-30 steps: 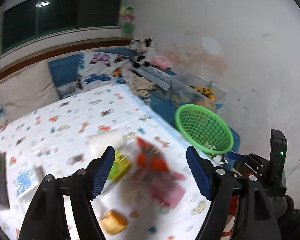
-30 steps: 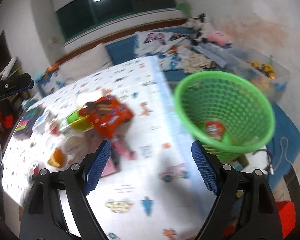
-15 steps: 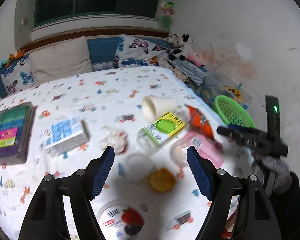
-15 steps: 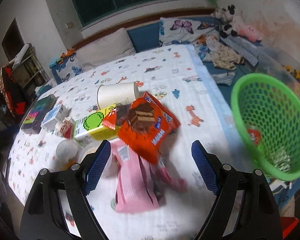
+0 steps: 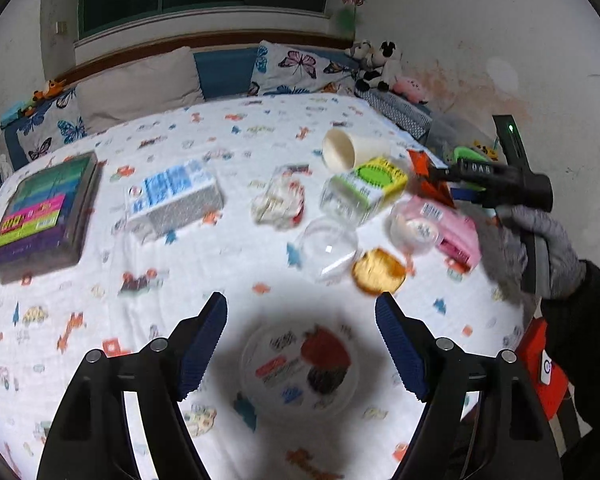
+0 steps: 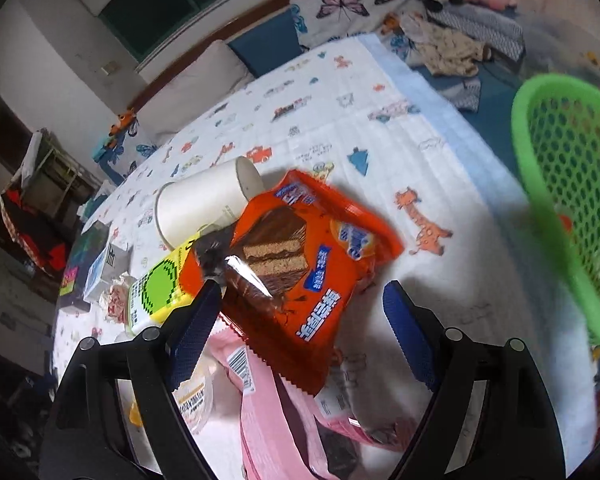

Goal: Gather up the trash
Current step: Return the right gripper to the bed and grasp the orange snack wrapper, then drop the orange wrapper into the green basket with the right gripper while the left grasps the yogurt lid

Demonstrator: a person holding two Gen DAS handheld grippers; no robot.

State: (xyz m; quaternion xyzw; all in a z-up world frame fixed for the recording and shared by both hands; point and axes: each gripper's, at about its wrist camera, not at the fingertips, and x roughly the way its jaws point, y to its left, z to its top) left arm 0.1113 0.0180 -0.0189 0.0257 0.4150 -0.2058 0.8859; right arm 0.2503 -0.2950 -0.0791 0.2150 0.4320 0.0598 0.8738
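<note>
Below, the left gripper (image 5: 300, 340) stands apart and has just been opening, nothing clamped, over a clear lid (image 5: 298, 364) on the bedsheet (image 5: 240, 128); a cup (image 5: 350, 150) and a box (image 5: 174, 196) lie beyond

Right view: the right gripper (image 6: 302, 330) stands wide above an orange wrapper (image 6: 300, 264) lying on a pink packet (image 6: 276, 408); the green basket (image 6: 548, 200) sits right

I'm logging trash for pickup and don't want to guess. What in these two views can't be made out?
- Round tub, left wrist view: label smeared by blur and shadow.
- Green basket, right wrist view: cut off by the frame edge; its contents are blurred.
- Pink wrapper, right wrist view: top hidden under the orange wrapper.
- Clear cup, left wrist view: blurred, contents unclear.
</note>
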